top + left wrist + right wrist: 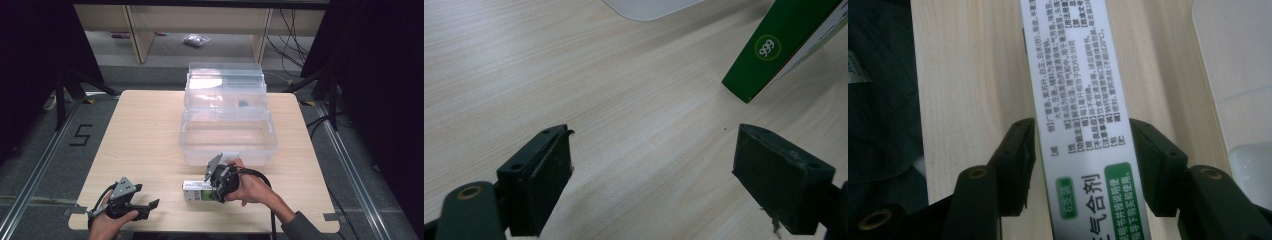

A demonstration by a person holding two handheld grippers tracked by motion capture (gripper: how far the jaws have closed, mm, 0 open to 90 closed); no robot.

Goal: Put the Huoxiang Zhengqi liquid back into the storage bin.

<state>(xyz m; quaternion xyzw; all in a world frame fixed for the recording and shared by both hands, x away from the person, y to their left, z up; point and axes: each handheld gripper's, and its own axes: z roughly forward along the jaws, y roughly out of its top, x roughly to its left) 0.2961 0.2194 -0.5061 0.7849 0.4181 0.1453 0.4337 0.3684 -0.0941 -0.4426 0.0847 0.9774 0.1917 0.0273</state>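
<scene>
Two grippers work near the front edge of the tabletop [150, 130]. The left gripper [150, 205] sits at the near left corner, held in the person's left hand [107, 225], its jaws spread wide over bare wood with nothing between them; the left gripper view shows this gap plainly, with the green end of the box [774, 45] tilted in at the upper right, apart from the jaws. Just to the right, close to the front edge, the right gripper [212, 190] is held in the right hand [250, 187] and is set around a long white-and-green box [195, 191] that lies flat on the wood. In the right gripper view the box [1073, 100] runs lengthwise between the two jaws, printed side up; the jaws stand against its long sides, the right one touching, the left one at the edge. Farther back, just beyond that hand, stands a clear plastic bin [227, 145] with its lid swung open behind it. Beyond the far edge lie grey floor and wooden shelving legs.
</scene>
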